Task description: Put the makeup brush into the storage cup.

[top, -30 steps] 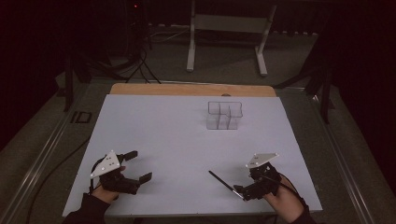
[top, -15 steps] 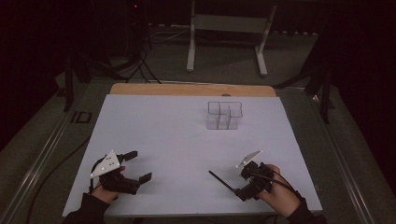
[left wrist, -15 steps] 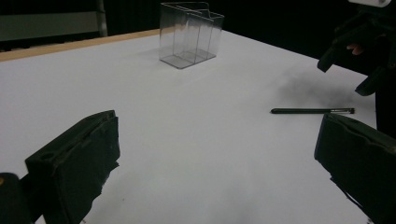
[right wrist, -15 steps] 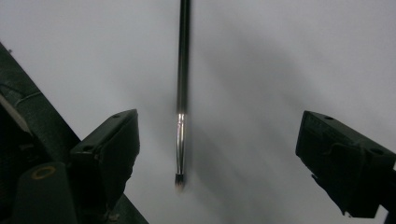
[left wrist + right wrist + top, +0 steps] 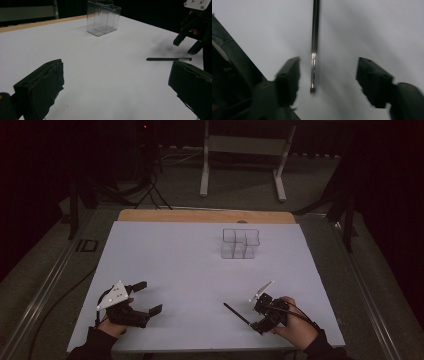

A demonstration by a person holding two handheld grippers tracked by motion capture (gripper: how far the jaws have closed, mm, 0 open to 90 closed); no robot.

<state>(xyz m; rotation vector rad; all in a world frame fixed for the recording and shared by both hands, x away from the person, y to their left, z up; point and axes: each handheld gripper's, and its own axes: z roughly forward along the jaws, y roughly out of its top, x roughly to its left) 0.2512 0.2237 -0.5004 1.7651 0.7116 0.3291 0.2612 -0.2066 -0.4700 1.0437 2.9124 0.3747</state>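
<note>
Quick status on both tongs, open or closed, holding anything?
Left tongs: open, holding nothing.
Right tongs: open around the thin black pen, not gripping it.

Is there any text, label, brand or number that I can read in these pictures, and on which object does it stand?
None can be read.
The pen has a paler band near one end, too small to tell if it is print.
The clear organizer bears no visible label.

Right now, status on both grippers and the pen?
Right gripper open, jaws straddling the pen, not closed. Left gripper open, idle. Pen flat on table. Clear organizer far off, nothing blocking.
</note>
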